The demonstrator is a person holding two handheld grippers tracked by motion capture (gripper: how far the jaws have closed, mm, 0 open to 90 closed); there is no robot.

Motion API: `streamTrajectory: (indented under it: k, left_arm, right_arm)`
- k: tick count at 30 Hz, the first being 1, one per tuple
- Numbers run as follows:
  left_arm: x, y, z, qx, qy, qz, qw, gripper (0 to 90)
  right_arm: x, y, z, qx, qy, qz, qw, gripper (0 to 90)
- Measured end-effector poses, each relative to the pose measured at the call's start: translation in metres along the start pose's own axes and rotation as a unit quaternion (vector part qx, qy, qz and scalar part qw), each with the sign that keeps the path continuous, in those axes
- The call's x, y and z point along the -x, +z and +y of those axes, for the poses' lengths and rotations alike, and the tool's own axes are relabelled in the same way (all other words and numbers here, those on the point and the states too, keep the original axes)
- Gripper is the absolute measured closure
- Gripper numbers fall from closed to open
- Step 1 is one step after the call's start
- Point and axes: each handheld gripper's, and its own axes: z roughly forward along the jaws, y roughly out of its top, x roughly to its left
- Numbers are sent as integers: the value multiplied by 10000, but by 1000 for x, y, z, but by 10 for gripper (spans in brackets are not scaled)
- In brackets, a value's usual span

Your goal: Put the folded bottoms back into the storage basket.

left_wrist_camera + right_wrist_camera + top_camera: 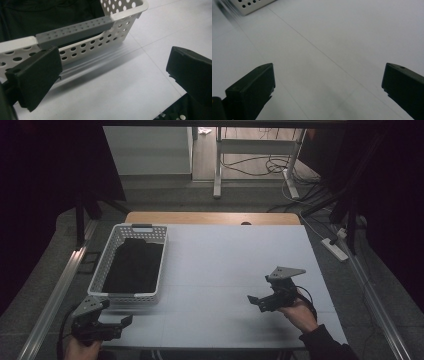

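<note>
Overhead, we see a white perforated basket [128, 262] standing at the left of the pale table [235, 270] with a dark folded cloth [134, 265] lying inside it. Our left gripper [125, 321] hovers just off the basket's near end, jaws spread and holding nothing. Our right gripper [254, 300] sits well apart over bare table on the right, also spread and empty.

From the left gripper view, we look between two parted black jaws at the basket's near wall [100, 40] and its grey handle strip [75, 31], with the cloth [50, 12] dark behind the rim. One jaw stands close to that wall. Our judgement: if we push forward from here, this jaw could knock the light basket and slide it across the smooth table, or catch the rim rather than the cloth.

From the right gripper view, we see wide-open jaws over plain table surface [332, 50], and a corner of the basket [249, 6] far off at the top left. With this hand so distant, it likely cannot steady the basket should the left one nudge or tip it.
</note>
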Motion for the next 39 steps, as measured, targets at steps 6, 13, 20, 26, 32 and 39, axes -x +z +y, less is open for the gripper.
streamTrajectory:
  k: [6, 13, 20, 26, 32, 39]
  left_arm:
    - [-2, 1, -4, -33, 15, 20, 10000, 0]
    - [-3, 2, -4, -53, -26, -25, 10000, 0]
    - [-4, 3, -4, -105, -53, -59, 9999, 0]
    - [-5, 3, -4, -121, -49, -96, 9999, 0]
    - [-5, 4, -4, -136, -58, -131, 9998, 0]
    - [-7, 4, -4, -137, -111, -130, 9998, 0]
  right_arm:
    - [4, -14, -16, -64, 128, -227, 9996, 0]
    - [7, -29, -35, -177, 284, -440, 9985, 0]
    - [9, -43, -49, -239, 467, -640, 9966, 0]
    - [11, -53, -56, -232, 563, -822, 9948, 0]
    - [13, -65, -62, -204, 733, -961, 9925, 0]
    - [13, -74, -68, -259, 822, -1090, 9903, 0]
